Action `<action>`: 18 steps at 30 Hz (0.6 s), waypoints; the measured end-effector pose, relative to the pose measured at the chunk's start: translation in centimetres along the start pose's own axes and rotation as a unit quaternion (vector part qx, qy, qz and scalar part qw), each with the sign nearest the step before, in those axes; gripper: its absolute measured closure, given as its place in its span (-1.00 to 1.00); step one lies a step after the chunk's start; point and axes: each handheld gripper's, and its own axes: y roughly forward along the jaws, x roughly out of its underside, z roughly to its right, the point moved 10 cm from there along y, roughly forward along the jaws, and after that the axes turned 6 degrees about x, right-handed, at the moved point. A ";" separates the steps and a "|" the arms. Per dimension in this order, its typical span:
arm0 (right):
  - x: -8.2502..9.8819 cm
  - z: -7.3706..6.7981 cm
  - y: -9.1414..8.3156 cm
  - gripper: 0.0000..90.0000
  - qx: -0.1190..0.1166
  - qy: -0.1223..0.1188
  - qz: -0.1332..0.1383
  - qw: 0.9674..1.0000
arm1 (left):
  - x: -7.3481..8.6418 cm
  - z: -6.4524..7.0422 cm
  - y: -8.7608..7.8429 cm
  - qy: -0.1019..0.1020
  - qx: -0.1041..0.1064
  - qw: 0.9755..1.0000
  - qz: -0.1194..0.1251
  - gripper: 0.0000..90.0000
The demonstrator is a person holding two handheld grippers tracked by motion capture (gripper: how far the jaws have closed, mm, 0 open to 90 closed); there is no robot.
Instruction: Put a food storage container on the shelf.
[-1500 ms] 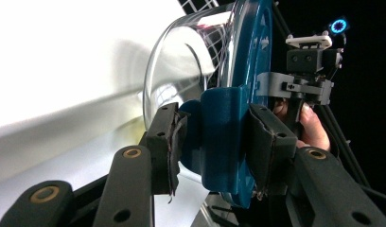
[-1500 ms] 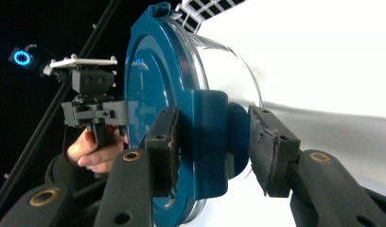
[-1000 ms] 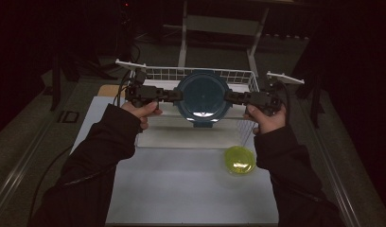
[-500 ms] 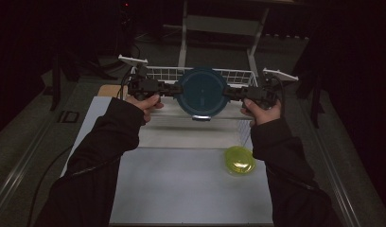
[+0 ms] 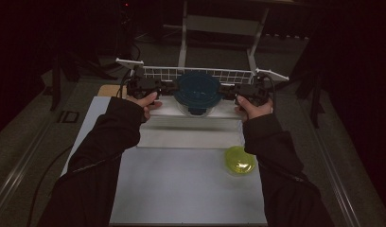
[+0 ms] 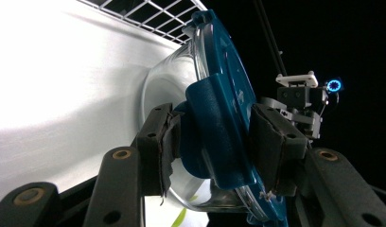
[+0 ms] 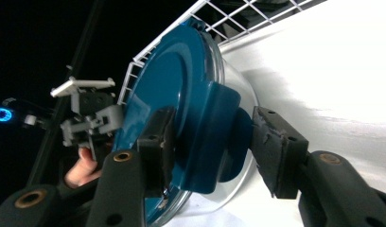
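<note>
Darkness surrounds a white table [image 5: 181,189], whose near half lies bare apart from a yellow-green bowl [image 5: 240,160] near its right edge, well apart from both hands. At the far edge stands a white wire rack [image 5: 229,74]. Just in front of it sits a glass bowl [image 6: 167,90] with a blue lid [image 5: 197,90], between the two grippers. The left gripper [image 5: 168,87] meets the lid's left side clip (a blue tab over the rim), the right gripper [image 5: 225,90] the opposite clip. In the left gripper view the jaws straddle the clip [image 6: 214,127], pads close to it, and have just been opening. In the right gripper view the clip [image 7: 214,137] likewise sits between the jaws, also just opening, with a gap at the far pad. Open table lies behind both sleeves.
</note>
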 end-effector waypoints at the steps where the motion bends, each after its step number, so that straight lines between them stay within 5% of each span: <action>1: 0.0 0.0 0.0 0.13 0.000 0.000 0.000 1.000 | 0.0 0.0 0.0 0.005 -0.003 1.000 0.002 0.13; 7: -0.2 0.0 0.0 -0.01 0.015 -0.014 0.005 1.000 | -0.2 0.3 -0.3 0.039 -0.030 0.999 0.011 0.07; 13: -0.4 -0.3 -0.8 -0.13 0.054 -0.059 0.017 0.997 | -0.5 1.6 -1.4 0.065 -0.036 0.997 0.026 0.04; 18: -0.3 -0.6 -1.7 -0.13 0.058 -0.077 0.023 0.995 | -0.3 2.6 -2.3 0.099 -0.055 0.993 0.031 0.02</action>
